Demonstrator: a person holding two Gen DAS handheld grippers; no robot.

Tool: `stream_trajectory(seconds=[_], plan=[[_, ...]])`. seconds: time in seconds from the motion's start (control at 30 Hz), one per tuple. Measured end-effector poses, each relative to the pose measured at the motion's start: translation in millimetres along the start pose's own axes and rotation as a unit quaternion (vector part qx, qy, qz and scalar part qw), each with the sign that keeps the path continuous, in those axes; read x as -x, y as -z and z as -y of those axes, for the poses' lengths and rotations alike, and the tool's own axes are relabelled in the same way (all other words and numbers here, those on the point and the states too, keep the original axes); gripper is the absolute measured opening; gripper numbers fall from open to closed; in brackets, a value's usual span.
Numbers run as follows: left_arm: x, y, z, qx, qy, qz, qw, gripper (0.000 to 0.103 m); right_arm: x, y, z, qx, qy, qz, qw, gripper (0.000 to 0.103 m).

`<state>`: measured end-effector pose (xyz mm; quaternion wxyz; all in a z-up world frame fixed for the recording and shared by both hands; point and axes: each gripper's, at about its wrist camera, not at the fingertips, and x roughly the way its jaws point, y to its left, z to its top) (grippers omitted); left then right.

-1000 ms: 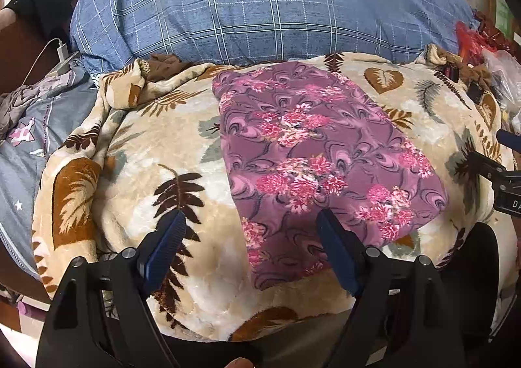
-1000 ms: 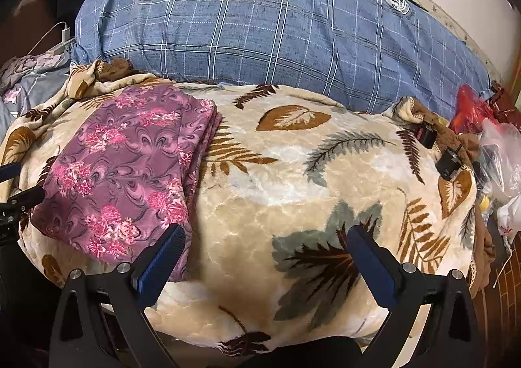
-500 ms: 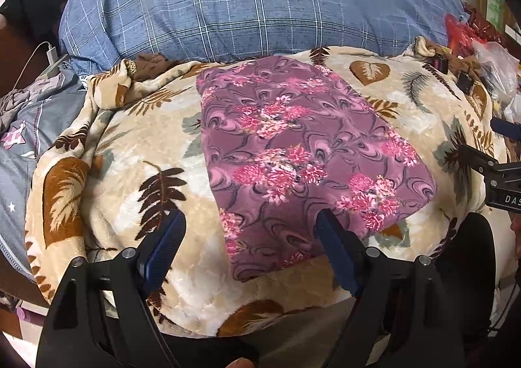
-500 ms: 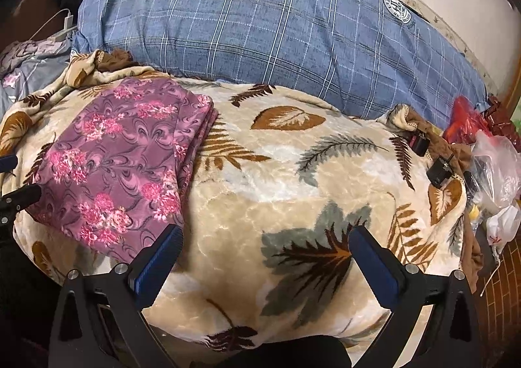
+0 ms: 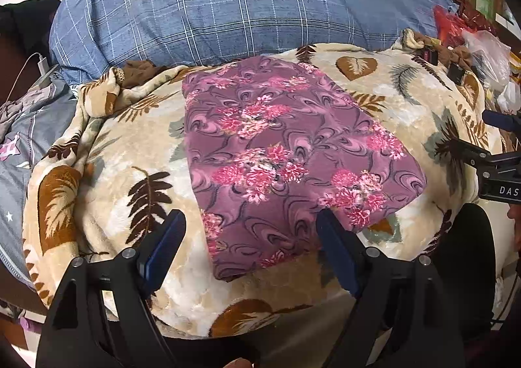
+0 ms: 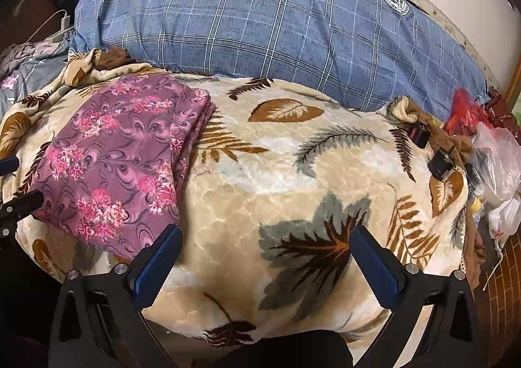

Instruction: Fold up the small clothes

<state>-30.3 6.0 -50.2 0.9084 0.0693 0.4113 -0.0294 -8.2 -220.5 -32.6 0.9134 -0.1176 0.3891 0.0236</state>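
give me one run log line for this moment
phase: garment folded | purple floral garment flat on leaf blanket | left gripper open, empty | right gripper open, empty, beside garment

The floral garment [image 5: 280,153] is folded, so whatever's under the top layer is hidden, and its near edge sits behind the left gripper [image 5: 250,237] finger. In the right wrist view its left corner runs behind a dark gripper tip at the frame edge. The blue plaid pillow [image 6: 276,26] gets cut off along the top. The plastic bags [image 6: 495,166] on the right are cropped, contents too jumbled to make out.
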Motion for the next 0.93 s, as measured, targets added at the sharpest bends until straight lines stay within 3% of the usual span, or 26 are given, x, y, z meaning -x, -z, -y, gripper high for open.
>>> stream_trajectory(seconds=[0.53, 0.73, 0.93], plan=[[-3.5, 0.1, 4.4, 0.0, 0.015, -0.005, 0.9999, 0.083, -3.0, -2.0, 1.3, -0.007, -0.004, -0.001, 1.0, 0.102], [5.7, -2.4, 11.5, -0.011, 0.028, 0.027, 0.9992, 0.083, -6.6, -2.6, 0.6, -0.009, -0.003, -0.007, 1.0, 0.102], [0.5, -6.0, 14.5, -0.014, 0.036, 0.011, 0.9992, 0.083, -9.0, -2.0, 0.3, -0.012, -0.013, -0.012, 1.0, 0.103]])
